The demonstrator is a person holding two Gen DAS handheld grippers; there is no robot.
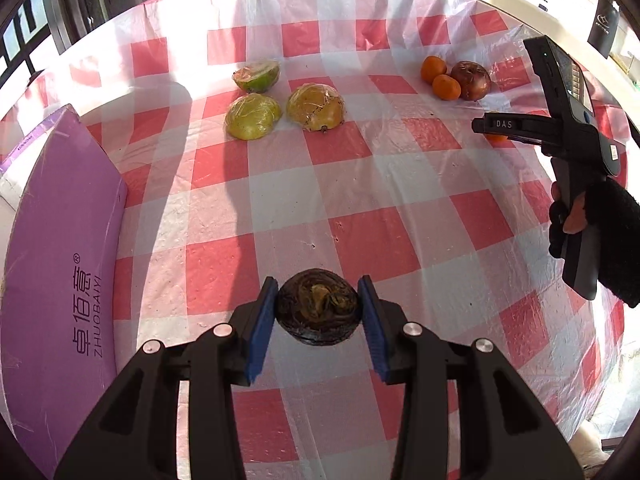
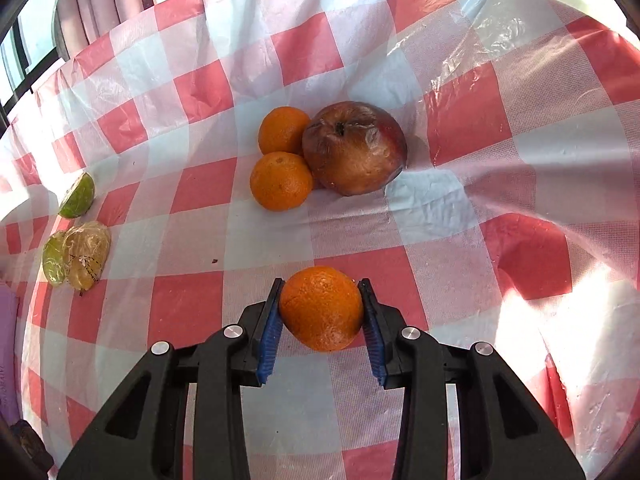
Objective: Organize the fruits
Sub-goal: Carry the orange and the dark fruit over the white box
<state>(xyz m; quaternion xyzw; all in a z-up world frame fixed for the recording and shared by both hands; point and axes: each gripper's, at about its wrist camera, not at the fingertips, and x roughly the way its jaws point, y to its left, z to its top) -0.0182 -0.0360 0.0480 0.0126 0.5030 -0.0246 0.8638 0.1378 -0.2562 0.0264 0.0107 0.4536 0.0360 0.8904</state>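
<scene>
My left gripper (image 1: 319, 312) is shut on a dark, shrivelled half fruit (image 1: 319, 311), held low over the checked tablecloth (image 1: 360, 184). My right gripper (image 2: 322, 308) is shut on an orange (image 2: 322, 308); it also shows in the left wrist view (image 1: 496, 130) at the right. Two small oranges (image 2: 282, 160) and a wrinkled brown apple (image 2: 354, 147) sit together just ahead of the right gripper; they also show far right in the left wrist view (image 1: 456, 76). Three wrapped green and yellow fruit halves (image 1: 280, 106) lie at the far centre, and at the left in the right wrist view (image 2: 78, 240).
A purple box (image 1: 60, 264) lies along the table's left edge. A dark bottle (image 1: 604, 26) stands on a counter beyond the table at the far right. A gloved hand (image 1: 592, 232) holds the right gripper's handle.
</scene>
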